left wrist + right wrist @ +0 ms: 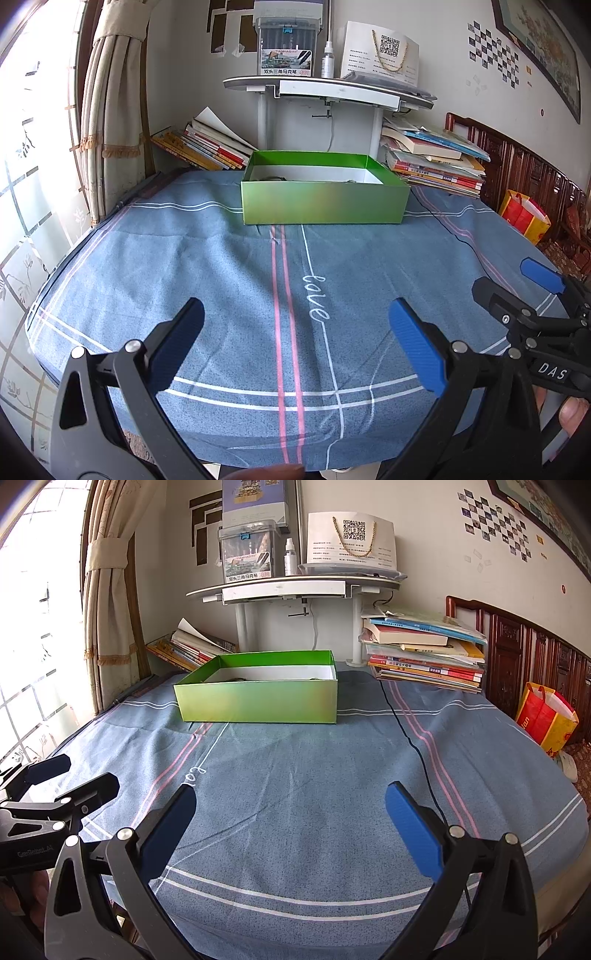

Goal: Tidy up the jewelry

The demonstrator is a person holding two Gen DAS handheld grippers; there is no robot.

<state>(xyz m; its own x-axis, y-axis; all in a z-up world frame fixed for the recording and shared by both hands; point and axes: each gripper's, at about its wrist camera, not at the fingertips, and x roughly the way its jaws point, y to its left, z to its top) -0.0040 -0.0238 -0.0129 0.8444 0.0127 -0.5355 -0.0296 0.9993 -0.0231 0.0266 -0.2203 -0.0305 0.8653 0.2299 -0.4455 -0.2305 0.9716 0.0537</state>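
While the green box sits far back on the bed, both hand-held grippers, left and right, hang near, spread wide, holding nothing.

Two handheld grippers hover side by side above the near edge of the bed. The left gripper has its blue-padded fingers spread wide, with nothing between them. The right gripper, just beside it, is likewise spread wide and empty. A fingertip of the person shows beneath the right gripper's black frame.
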